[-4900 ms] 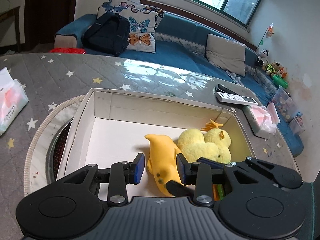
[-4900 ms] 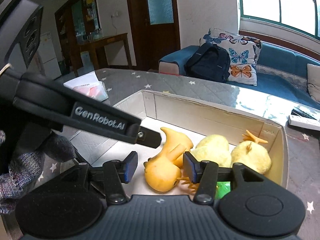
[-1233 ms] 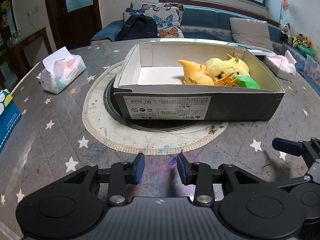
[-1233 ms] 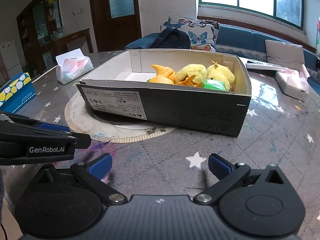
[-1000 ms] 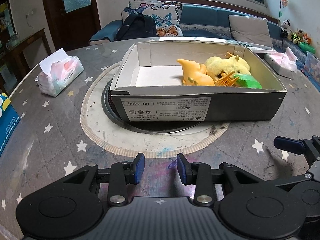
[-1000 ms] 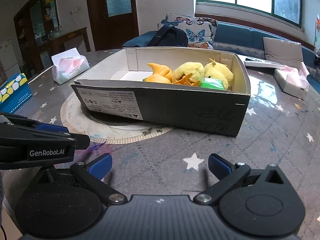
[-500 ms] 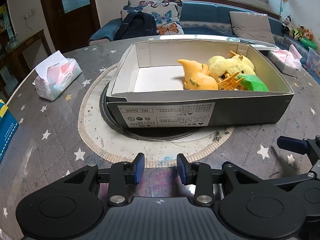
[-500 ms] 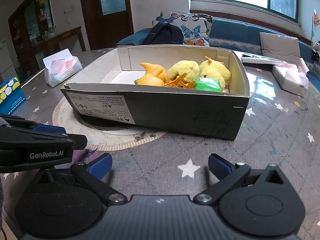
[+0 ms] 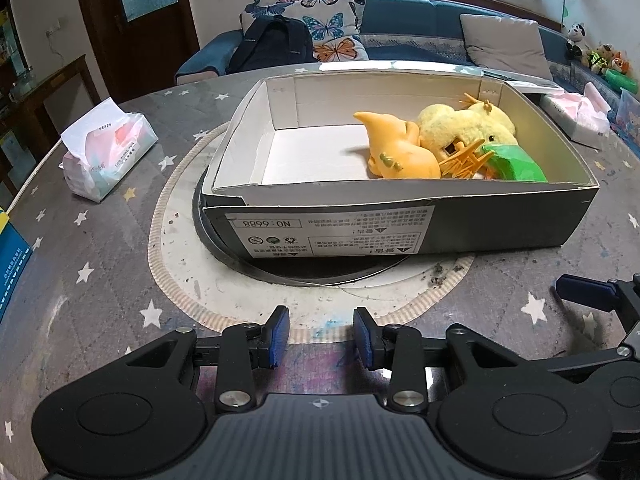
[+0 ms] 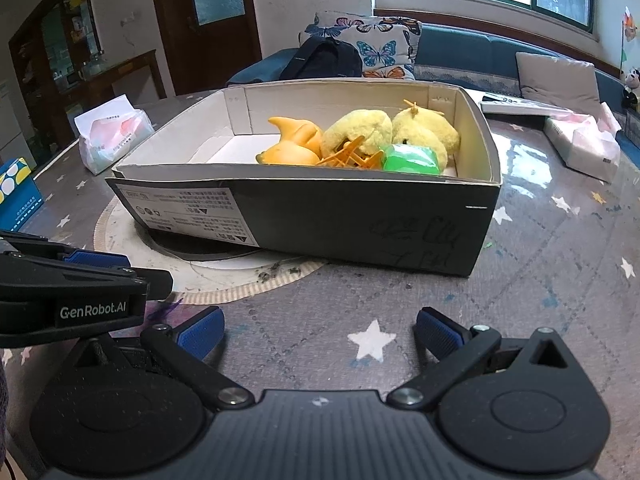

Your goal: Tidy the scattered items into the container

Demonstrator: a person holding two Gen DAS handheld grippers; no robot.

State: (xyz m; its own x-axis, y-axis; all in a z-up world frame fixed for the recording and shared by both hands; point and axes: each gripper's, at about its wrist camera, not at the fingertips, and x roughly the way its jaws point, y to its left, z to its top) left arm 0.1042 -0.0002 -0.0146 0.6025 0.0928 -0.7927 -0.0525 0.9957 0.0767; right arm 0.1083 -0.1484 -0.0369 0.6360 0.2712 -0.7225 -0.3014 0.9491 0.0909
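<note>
A dark cardboard box [image 9: 500, 224] with a white inside stands on the round table. It also shows in the right wrist view [image 10: 340, 224]. In it lie an orange dolphin toy [image 9: 396, 152], yellow plush chicks [image 9: 464, 124] and a green toy [image 9: 516, 166]. In the right wrist view these are the dolphin [image 10: 292, 144], the chicks [image 10: 400, 128] and the green toy [image 10: 410, 158]. My left gripper [image 9: 320, 336] is open and empty, in front of the box. My right gripper [image 10: 318, 334] is wide open and empty, also in front of the box.
A tissue pack [image 9: 106, 154] lies at the left and another [image 9: 578, 116] at the right behind the box. A blue carton [image 10: 16, 190] sits at the left edge. A remote [image 10: 520, 106] lies at the far right. A sofa with a backpack [image 9: 276, 46] is beyond the table.
Both grippers have left the box and drawn back in front of it, then crept a little closer. The right gripper opened wide.
</note>
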